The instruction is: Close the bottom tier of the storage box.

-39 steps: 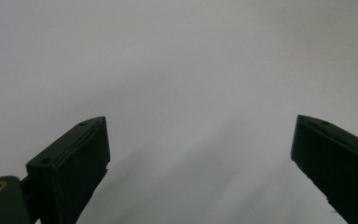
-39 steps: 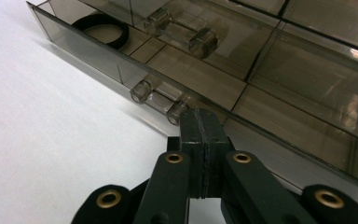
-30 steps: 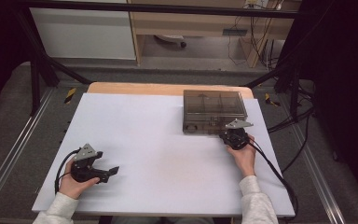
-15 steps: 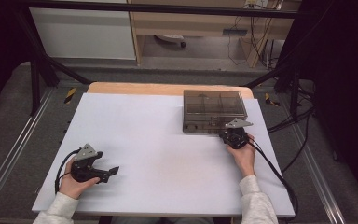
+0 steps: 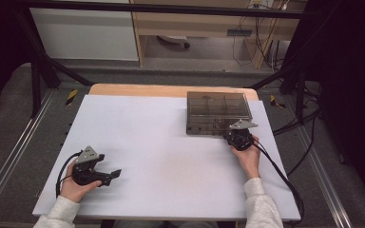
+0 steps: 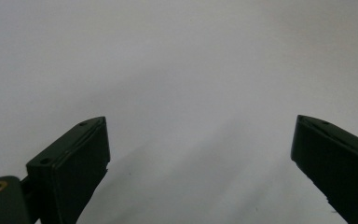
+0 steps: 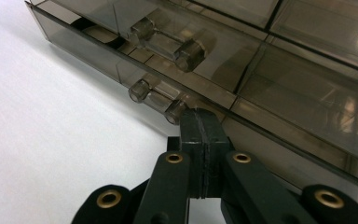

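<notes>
A smoky see-through plastic box (image 5: 217, 111) with several compartments sits at the back right of the white table (image 5: 171, 147). My right gripper (image 5: 234, 134) is at the box's front edge, shut, with nothing visible between the jaws. In the right gripper view its closed tips (image 7: 201, 122) touch the front wall of the box (image 7: 270, 70), just right of a clear latch (image 7: 158, 99). My left gripper (image 5: 114, 174) rests in a hand at the front left of the table. It is open, with only bare white table between its jaws (image 6: 200, 122).
A strip of wooden tabletop (image 5: 138, 90) shows behind the white sheet. Black cables (image 5: 278, 171) trail off the right gripper across the table's right edge. Black frame posts (image 5: 40, 71) stand at the far corners, and metal rails run along both sides.
</notes>
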{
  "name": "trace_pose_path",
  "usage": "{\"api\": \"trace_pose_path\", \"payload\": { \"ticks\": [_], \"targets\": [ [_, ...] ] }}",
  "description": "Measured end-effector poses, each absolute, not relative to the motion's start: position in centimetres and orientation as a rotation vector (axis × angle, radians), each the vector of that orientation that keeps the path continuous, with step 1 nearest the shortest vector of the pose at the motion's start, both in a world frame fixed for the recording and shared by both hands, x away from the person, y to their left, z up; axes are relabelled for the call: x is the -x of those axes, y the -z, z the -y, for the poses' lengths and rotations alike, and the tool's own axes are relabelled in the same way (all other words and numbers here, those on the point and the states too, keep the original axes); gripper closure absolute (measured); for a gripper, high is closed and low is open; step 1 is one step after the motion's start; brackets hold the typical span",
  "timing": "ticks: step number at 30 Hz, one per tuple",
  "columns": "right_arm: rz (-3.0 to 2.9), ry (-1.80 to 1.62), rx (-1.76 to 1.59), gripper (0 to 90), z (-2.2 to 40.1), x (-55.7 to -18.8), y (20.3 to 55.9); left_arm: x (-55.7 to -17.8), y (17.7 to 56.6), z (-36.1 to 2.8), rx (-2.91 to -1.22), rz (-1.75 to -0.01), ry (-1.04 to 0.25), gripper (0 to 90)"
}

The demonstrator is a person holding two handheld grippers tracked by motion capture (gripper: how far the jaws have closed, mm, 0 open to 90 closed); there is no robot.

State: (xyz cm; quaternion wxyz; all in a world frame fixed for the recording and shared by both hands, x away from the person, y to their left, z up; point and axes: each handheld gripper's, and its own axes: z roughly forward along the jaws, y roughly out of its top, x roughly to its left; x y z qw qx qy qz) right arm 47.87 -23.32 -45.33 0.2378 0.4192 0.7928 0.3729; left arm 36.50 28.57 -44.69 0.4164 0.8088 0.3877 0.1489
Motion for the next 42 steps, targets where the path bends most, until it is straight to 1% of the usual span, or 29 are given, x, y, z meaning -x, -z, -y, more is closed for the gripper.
{"api": "trace_pose_path", "payload": {
  "ticks": [33,42],
  "targets": [
    [-2.151,-1.017,-1.144,90.0,23.0,-48.3,45.4,-36.5,44.7,-28.6,-2.031,-0.972,-0.374,4.2],
    [-2.157,-1.036,-1.138,85.5,23.3,-47.2,44.6,-36.5,44.6,-28.5,-2.031,-0.97,-0.377,4.2]
  ]
}}
